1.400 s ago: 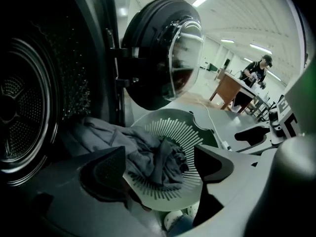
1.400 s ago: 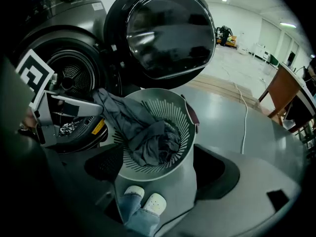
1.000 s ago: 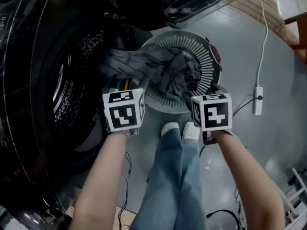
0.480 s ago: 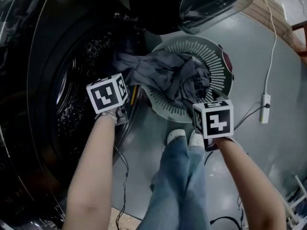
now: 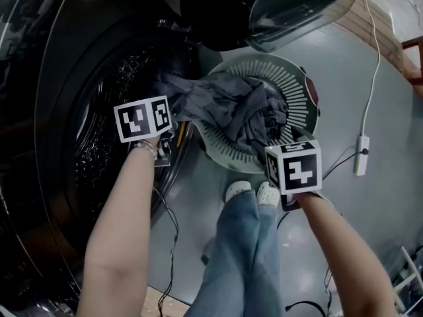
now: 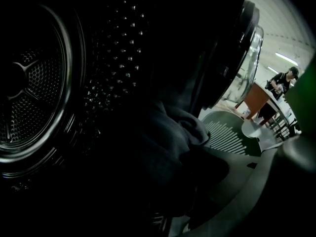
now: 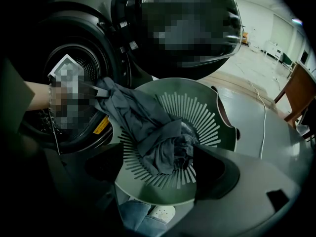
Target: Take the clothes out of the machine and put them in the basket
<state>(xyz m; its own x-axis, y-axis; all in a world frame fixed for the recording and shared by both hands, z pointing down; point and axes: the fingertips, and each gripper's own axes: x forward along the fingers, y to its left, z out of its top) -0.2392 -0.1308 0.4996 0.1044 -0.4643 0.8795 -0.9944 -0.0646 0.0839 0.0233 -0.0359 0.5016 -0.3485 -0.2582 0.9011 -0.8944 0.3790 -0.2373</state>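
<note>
Grey clothes (image 5: 228,107) hang from the washing machine's (image 5: 73,131) opening across into the round slotted basket (image 5: 301,88) on the floor. My left gripper (image 5: 158,134) is at the rim of the opening, by the end of the cloth that is still in the machine. Its jaws have just been closing. A dark fold of the grey clothes (image 6: 170,137) lies between them in the left gripper view, but it is too dark to tell if the pads press it. My right gripper (image 7: 158,171) stands open over the basket's (image 7: 163,194) near rim, holding nothing.
The machine's glass door (image 5: 294,8) hangs open above the basket. The person's shoes (image 5: 251,191) and jeans stand just before the basket. A white power strip (image 5: 360,154) and its cable lie on the floor at right. Wooden furniture (image 7: 298,95) stands far right.
My left gripper has moved left, from the basket's near edge to the machine's opening. The clothes still hang between machine and basket. The right gripper has stayed put.
</note>
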